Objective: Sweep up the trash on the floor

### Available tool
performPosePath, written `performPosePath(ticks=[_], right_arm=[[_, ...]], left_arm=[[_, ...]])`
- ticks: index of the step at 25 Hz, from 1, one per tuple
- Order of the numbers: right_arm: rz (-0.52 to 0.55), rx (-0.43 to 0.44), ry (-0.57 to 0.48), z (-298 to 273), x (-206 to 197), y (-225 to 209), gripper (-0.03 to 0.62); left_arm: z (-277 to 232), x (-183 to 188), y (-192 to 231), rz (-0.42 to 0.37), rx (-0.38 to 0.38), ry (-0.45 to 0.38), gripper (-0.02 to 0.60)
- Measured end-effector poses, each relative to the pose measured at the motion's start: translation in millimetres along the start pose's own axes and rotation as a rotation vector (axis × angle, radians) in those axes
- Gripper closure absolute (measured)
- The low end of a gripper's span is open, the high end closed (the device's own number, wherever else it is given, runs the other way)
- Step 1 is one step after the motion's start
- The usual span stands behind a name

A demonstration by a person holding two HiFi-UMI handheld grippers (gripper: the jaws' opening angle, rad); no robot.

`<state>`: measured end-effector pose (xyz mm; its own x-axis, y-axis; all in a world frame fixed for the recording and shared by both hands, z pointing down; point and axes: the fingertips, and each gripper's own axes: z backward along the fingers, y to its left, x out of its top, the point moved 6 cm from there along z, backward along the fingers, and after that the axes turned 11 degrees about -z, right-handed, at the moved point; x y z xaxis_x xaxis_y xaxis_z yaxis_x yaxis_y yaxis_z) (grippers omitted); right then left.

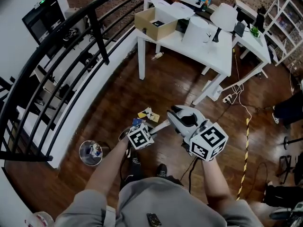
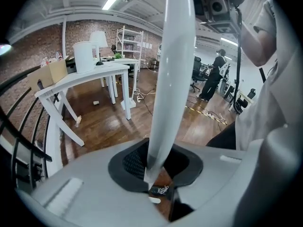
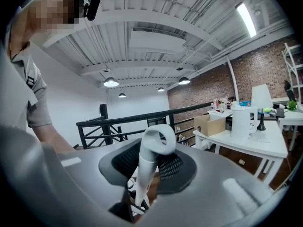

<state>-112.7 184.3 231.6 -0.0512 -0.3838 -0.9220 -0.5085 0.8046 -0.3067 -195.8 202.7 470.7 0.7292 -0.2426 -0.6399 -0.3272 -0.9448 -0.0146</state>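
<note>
Right tool clamps looped white handle; left tool clamps white pole.

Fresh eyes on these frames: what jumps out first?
The left gripper clamps a long pale grey pole rising up its view; the right gripper clamps a white plastic handle with a looped end. In the head view, yellow and blue scraps lie on the dark wooden floor just ahead of the grippers, a small round bin to their left.
</note>
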Motion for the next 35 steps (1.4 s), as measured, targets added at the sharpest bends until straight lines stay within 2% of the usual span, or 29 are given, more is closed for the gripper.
performPosePath(ticks=[7, 11, 35], right_arm=[[0.042, 0.091, -0.006, 52, -9, 11, 0.511], [0.053, 0.107, -0.004, 61, -11, 17, 0.51], [0.068, 0.095, -0.019, 56, 4, 18, 0.511]], left_arm=[[-10, 25, -44, 0.04, 0.067, 0.027, 0.518], [-15, 24, -60, 0.067, 0.052, 0.038, 0.518], [0, 34, -44, 0.056, 0.068, 0.042, 0.518]])
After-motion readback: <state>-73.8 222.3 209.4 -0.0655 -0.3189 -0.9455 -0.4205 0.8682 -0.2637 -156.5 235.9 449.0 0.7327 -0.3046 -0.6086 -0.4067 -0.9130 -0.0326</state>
